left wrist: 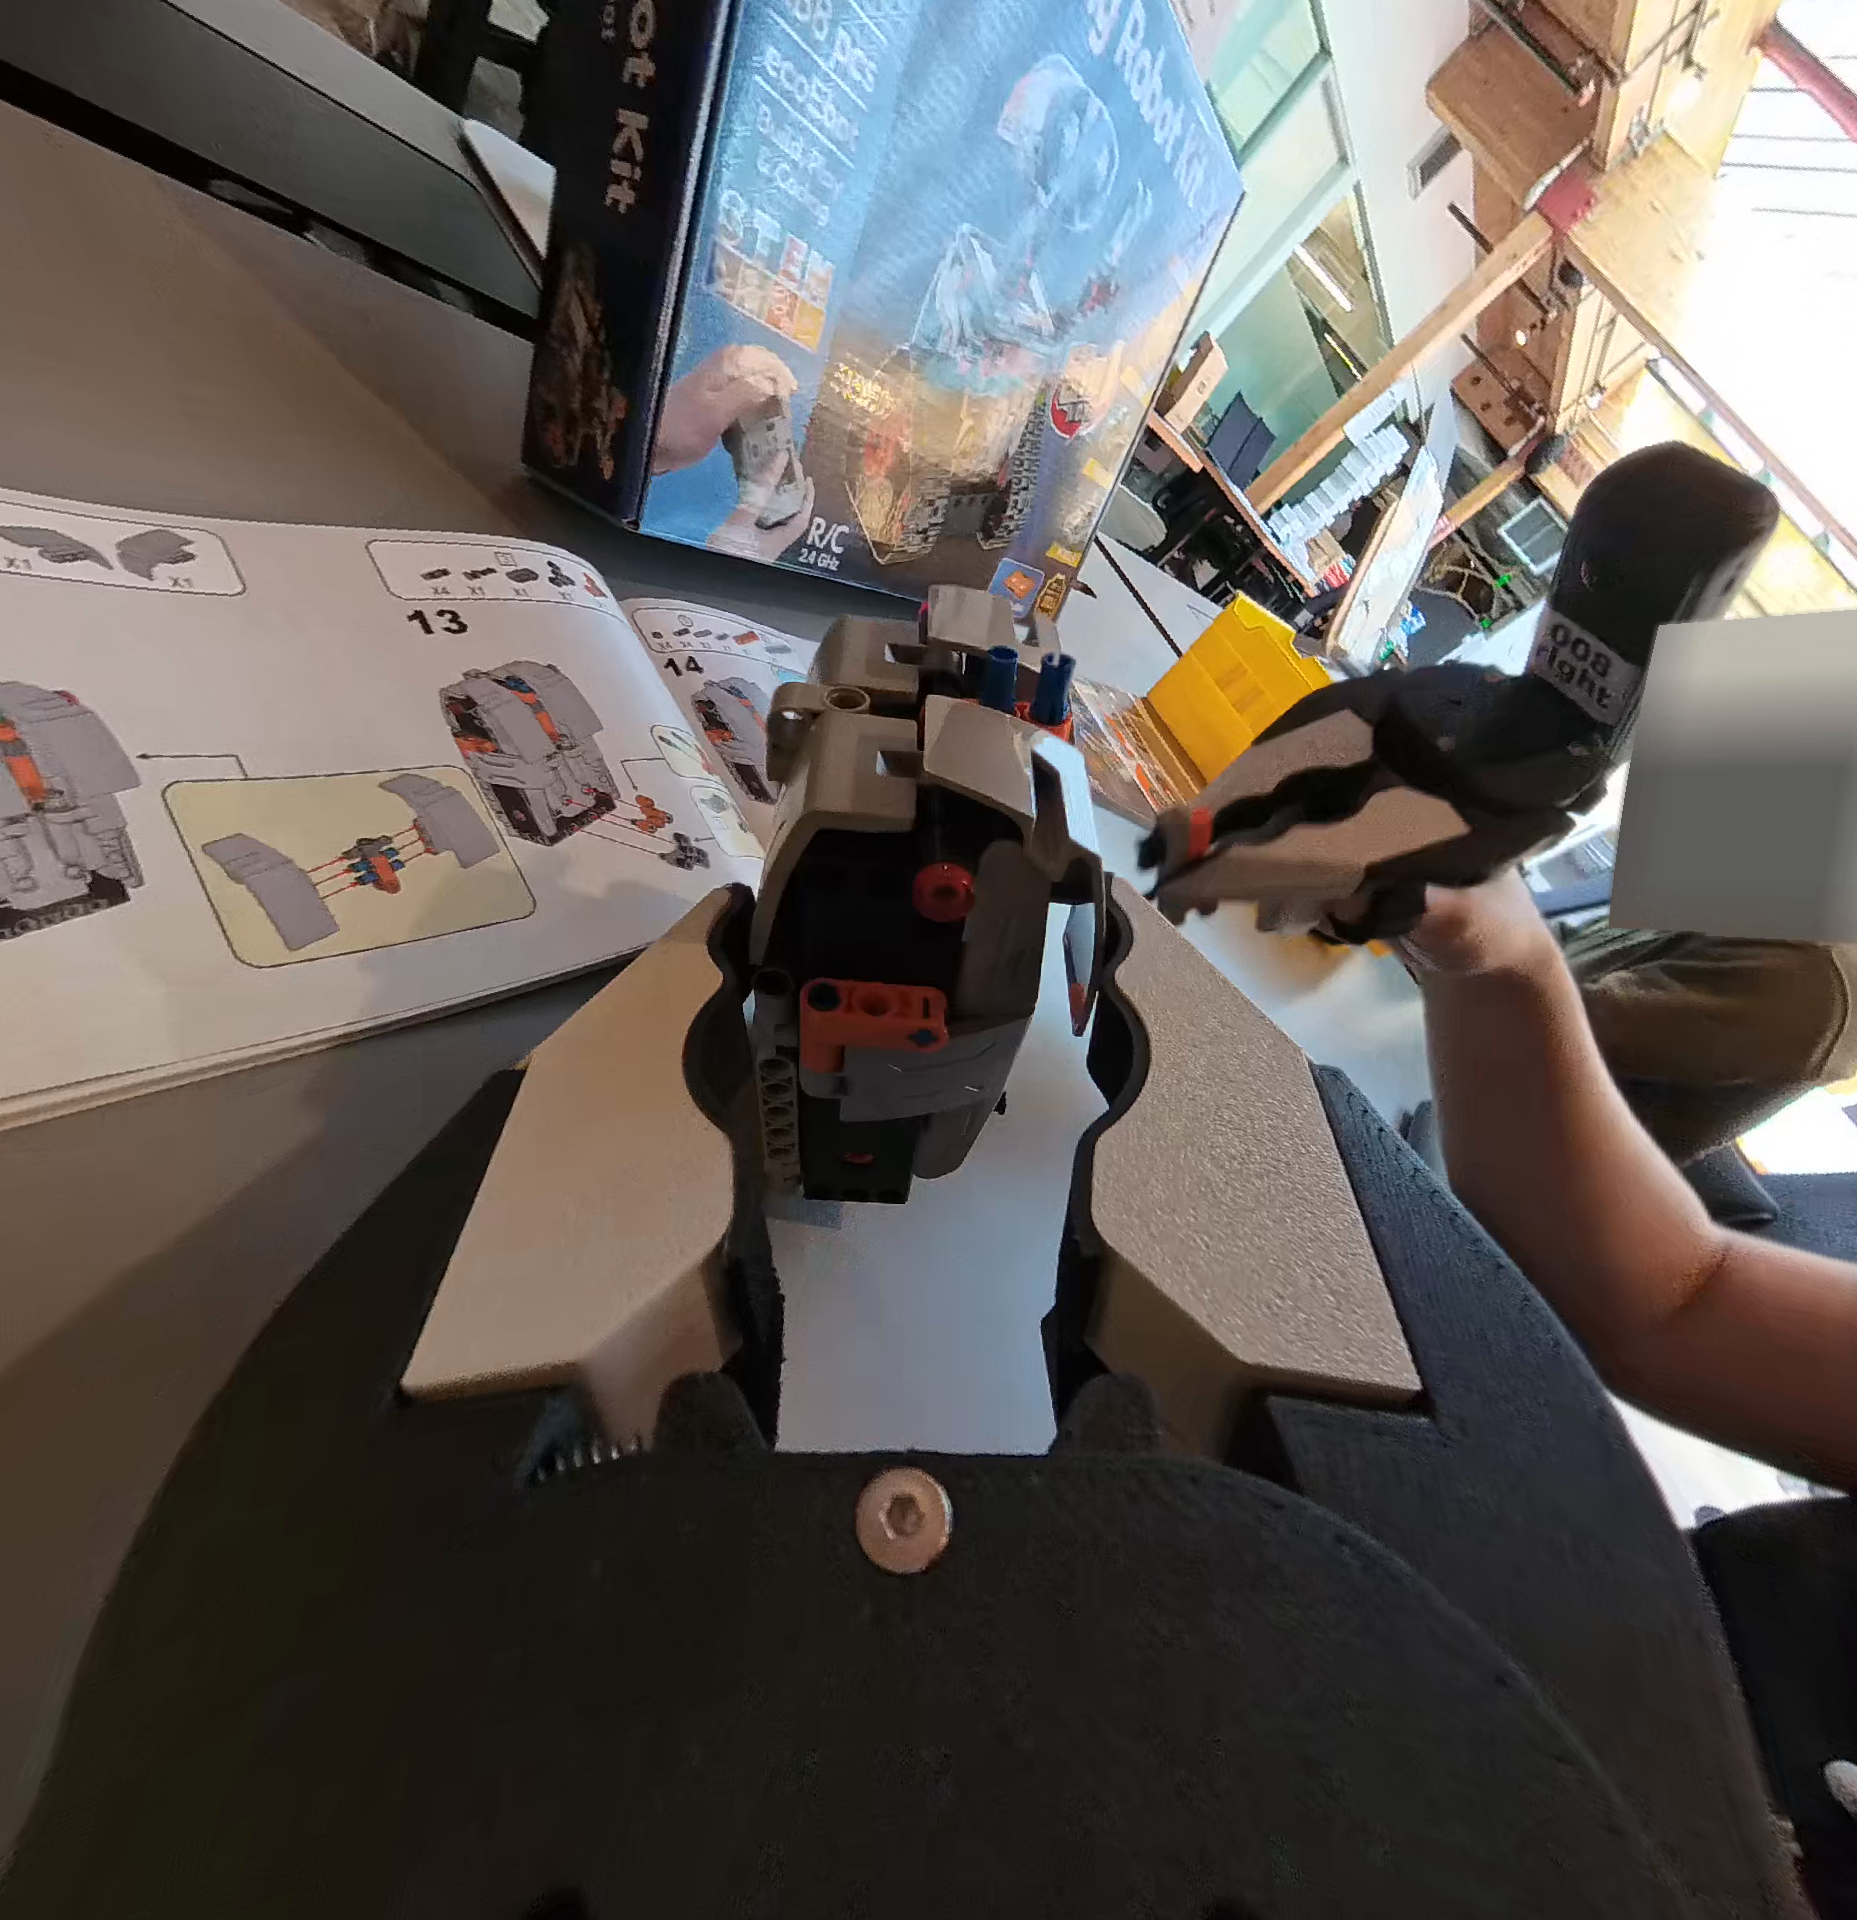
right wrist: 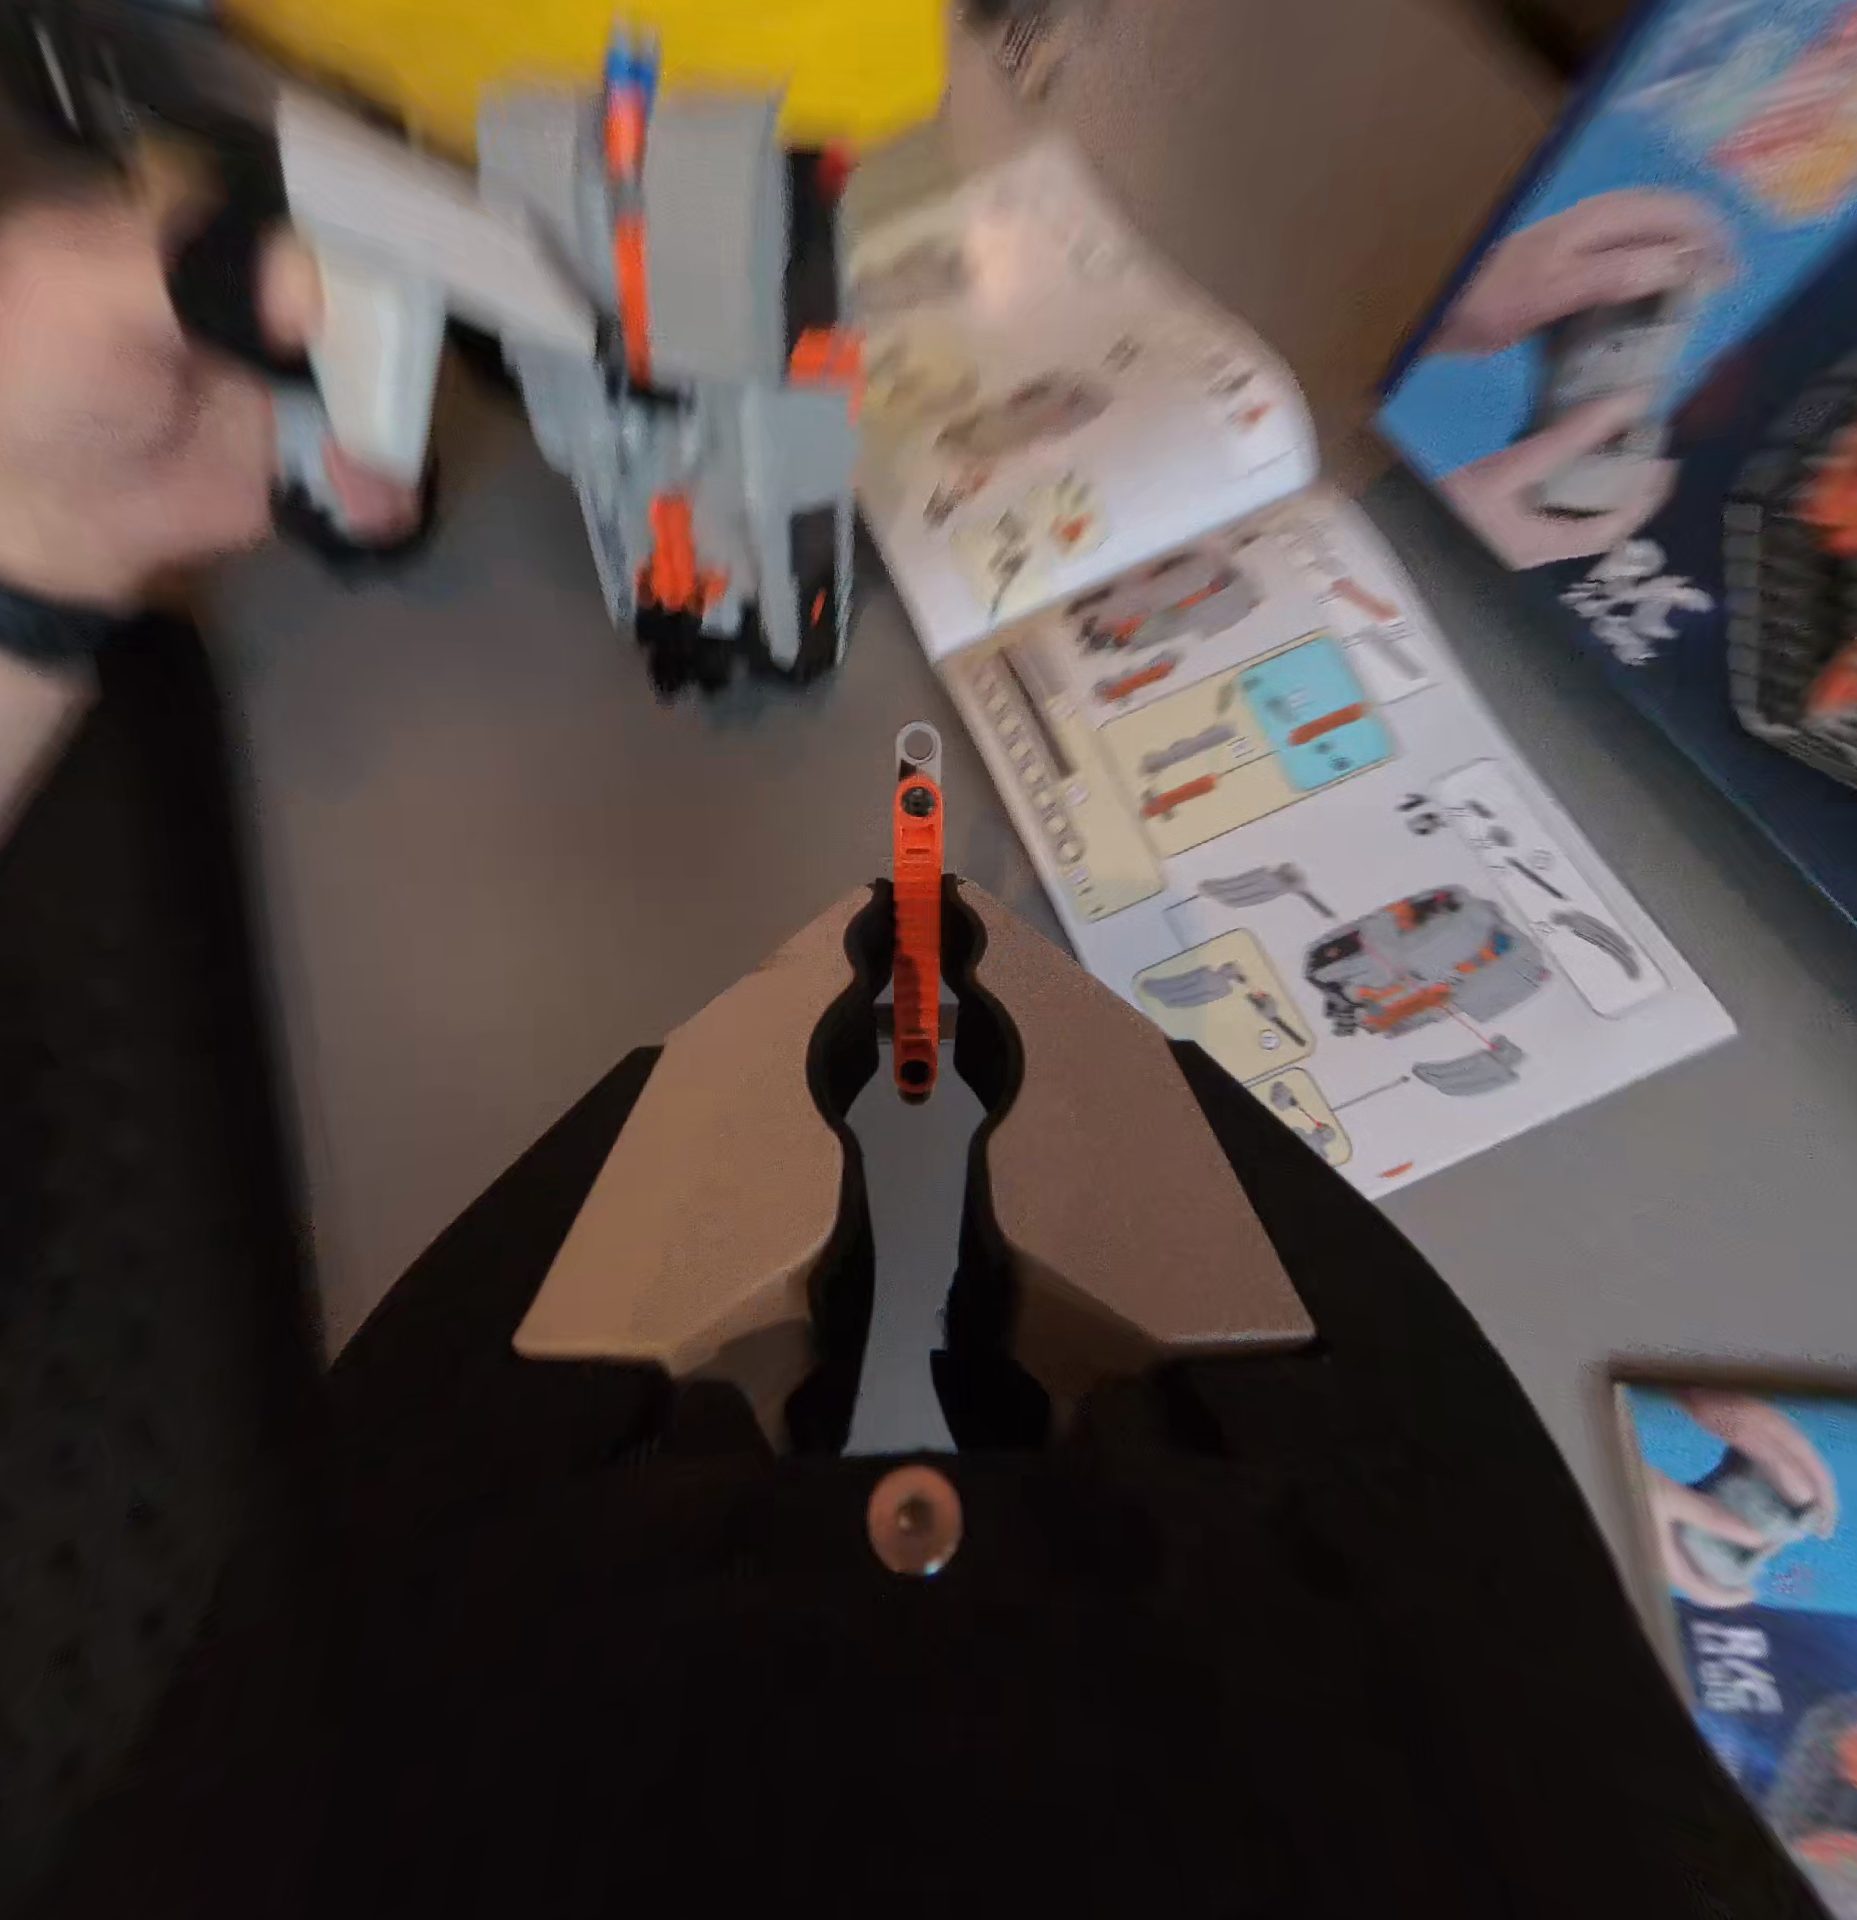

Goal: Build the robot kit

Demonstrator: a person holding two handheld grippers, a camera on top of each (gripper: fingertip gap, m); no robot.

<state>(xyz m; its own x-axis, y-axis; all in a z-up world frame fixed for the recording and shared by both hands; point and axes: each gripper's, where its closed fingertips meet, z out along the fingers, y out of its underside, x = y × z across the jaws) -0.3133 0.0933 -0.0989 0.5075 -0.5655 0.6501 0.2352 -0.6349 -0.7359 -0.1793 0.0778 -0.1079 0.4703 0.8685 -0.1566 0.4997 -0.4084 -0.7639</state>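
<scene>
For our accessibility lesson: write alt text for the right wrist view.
The right gripper pinches a slim orange plastic beam between its tan fingers, above a grey tabletop. Ahead, blurred: a grey-and-orange brick model and an open instruction booklet.

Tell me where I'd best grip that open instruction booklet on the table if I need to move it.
Probably the instruction booklet is best taken at its free outer page edge, coming in low along the table. It lies flat and open, so only thin edges offer purchase; its far page already curls up, giving a finger room underneath.
</scene>
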